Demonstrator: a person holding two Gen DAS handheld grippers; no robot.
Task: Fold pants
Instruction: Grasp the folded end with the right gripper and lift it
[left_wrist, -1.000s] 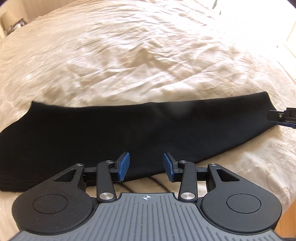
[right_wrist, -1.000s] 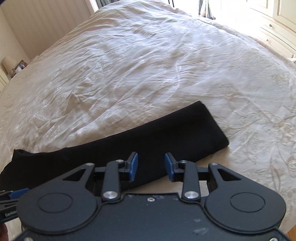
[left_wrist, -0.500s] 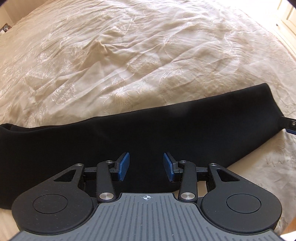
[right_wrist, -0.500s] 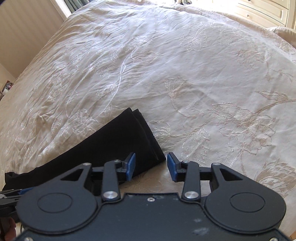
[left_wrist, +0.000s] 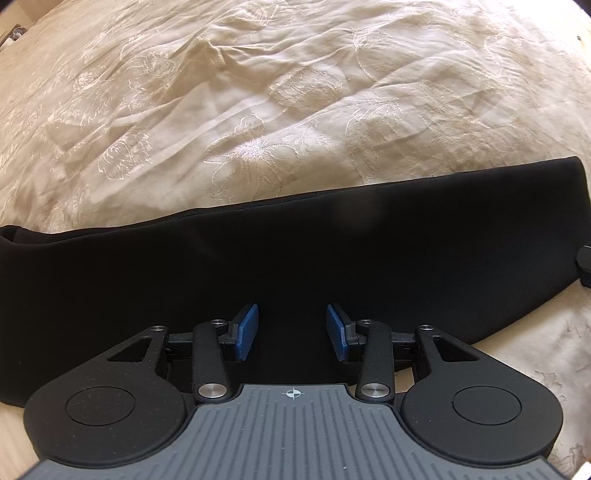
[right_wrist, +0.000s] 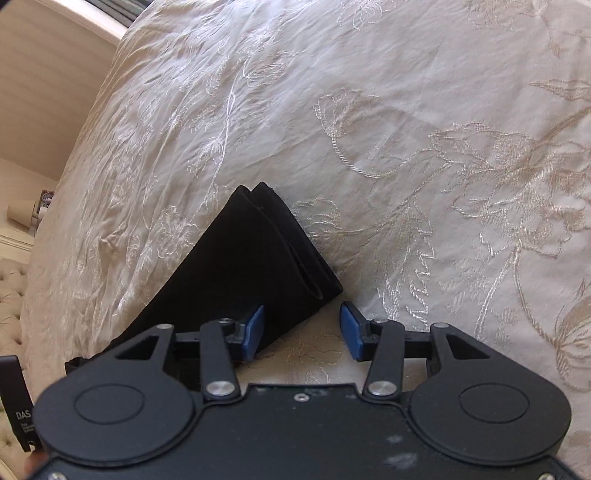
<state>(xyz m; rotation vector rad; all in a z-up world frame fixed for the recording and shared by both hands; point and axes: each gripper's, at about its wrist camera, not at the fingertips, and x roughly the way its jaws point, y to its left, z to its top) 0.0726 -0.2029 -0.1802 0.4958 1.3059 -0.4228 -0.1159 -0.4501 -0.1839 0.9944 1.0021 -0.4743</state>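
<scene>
Black pants (left_wrist: 295, 258) lie folded lengthwise in a long strip across the cream bedspread (left_wrist: 258, 110). My left gripper (left_wrist: 291, 332) is open, low over the middle of the strip, near its front edge. In the right wrist view the leg-hem end of the pants (right_wrist: 258, 251) shows its stacked layers. My right gripper (right_wrist: 301, 330) is open at the hem's near corner, with the corner between its blue pads. The right gripper's tip shows at the right edge of the left wrist view (left_wrist: 585, 266).
The embroidered cream bedspread (right_wrist: 406, 147) covers the whole bed. A wall and a bedside area with small objects (right_wrist: 33, 214) lie beyond the bed's left edge. The left gripper's body (right_wrist: 16, 402) shows at the far left.
Both grippers have dropped closer to the pants. The right gripper moved right along the strip to the hem end. Both stay open.
</scene>
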